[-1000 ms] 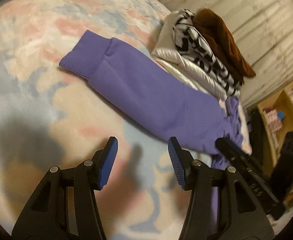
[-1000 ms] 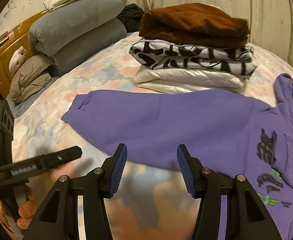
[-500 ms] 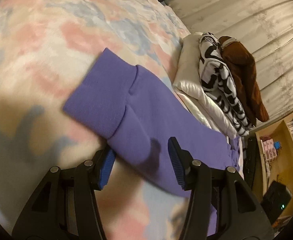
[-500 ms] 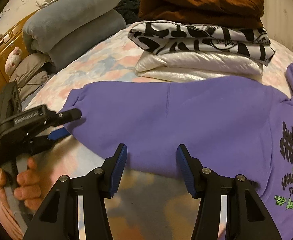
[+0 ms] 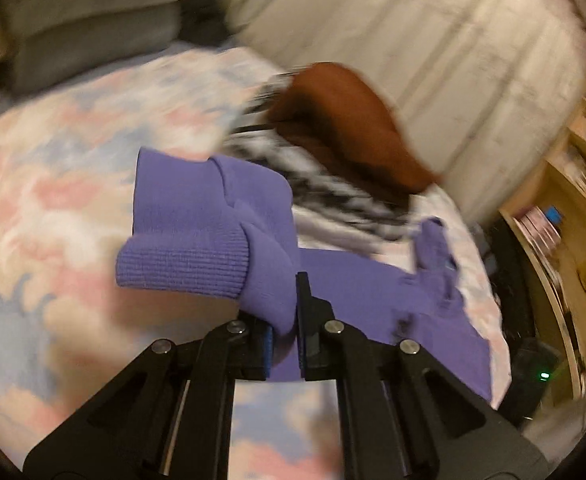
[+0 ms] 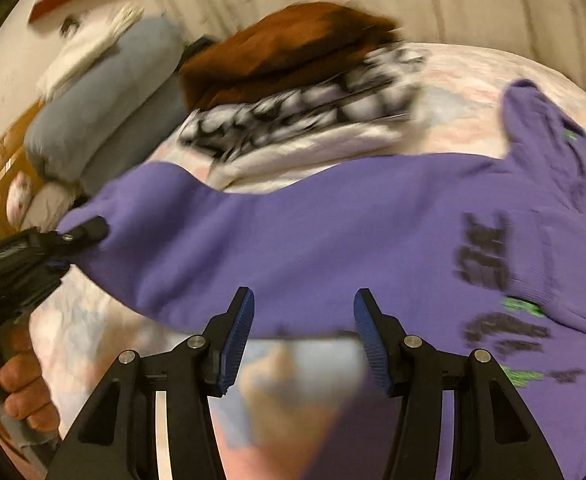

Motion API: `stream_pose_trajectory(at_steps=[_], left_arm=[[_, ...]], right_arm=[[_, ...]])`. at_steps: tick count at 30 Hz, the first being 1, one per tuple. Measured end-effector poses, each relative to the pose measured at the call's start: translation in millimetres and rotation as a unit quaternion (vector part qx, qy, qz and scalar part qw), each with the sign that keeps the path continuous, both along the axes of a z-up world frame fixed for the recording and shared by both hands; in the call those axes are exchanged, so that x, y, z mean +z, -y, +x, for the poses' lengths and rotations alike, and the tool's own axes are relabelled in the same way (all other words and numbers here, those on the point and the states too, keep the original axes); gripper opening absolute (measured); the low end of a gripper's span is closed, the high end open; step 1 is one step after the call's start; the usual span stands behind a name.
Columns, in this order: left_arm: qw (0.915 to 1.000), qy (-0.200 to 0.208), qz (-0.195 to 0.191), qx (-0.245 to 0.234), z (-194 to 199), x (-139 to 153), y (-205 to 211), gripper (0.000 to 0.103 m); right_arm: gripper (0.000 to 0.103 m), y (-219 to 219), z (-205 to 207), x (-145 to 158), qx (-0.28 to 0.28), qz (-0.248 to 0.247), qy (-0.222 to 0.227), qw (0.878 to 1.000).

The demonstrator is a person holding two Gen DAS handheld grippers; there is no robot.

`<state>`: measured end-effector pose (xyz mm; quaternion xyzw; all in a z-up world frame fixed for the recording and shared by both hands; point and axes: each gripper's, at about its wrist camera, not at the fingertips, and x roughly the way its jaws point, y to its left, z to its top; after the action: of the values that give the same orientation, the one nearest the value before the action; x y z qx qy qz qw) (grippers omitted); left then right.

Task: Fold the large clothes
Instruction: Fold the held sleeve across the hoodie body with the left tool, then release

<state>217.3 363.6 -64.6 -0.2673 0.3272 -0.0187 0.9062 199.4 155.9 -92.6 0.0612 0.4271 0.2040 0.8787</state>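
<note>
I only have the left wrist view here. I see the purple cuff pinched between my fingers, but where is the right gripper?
Observer: The right gripper is open over the hoodie's lower edge, gripping nothing.
Operator: Any print on the hoodie?
Observer: Yes, black and green lettering on the chest, facing up.
Operator: Is my left gripper seen from there?
Observer: Yes, the left gripper is at that view's left edge, shut on the sleeve end, a hand holding its handle.

Home bedroom: bed (image 5: 53,208) under pastel bedspread, stacked grey pillows (image 6: 105,92) near wooden headboard (image 6: 1,164), pale curtains (image 5: 413,40), wooden shelving (image 5: 565,216) beside bed edge.
</note>
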Motion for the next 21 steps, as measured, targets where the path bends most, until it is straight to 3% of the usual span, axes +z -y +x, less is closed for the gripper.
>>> stream_pose_trajectory(at_steps=[5,10,16,21], left_arm=[[0.9970,0.019,0.019,-0.073,8.1,36.1,94.4,0.006],[0.9896,0.015,0.043,-0.136,21.9,38.3,197.6,0.006],[0.9766,-0.029,0.094,-0.191,35.0,-0.3,317.3,0.006],[0.9641,-0.118,0.107,-0.213,45.8,-62.2,374.3,0.007]], right_arm=[[0.053,96.7,-21.0,25.1,-0.060,0.027,0.018,0.998],[0.053,191.5,-44.5,38.4,-0.121,0.020,0.034,0.992],[0.053,307.6,-73.7,31.4,-0.199,0.034,0.024,0.979],[0.053,376.6,-91.6,9.3,-0.234,0.044,-0.001,0.971]])
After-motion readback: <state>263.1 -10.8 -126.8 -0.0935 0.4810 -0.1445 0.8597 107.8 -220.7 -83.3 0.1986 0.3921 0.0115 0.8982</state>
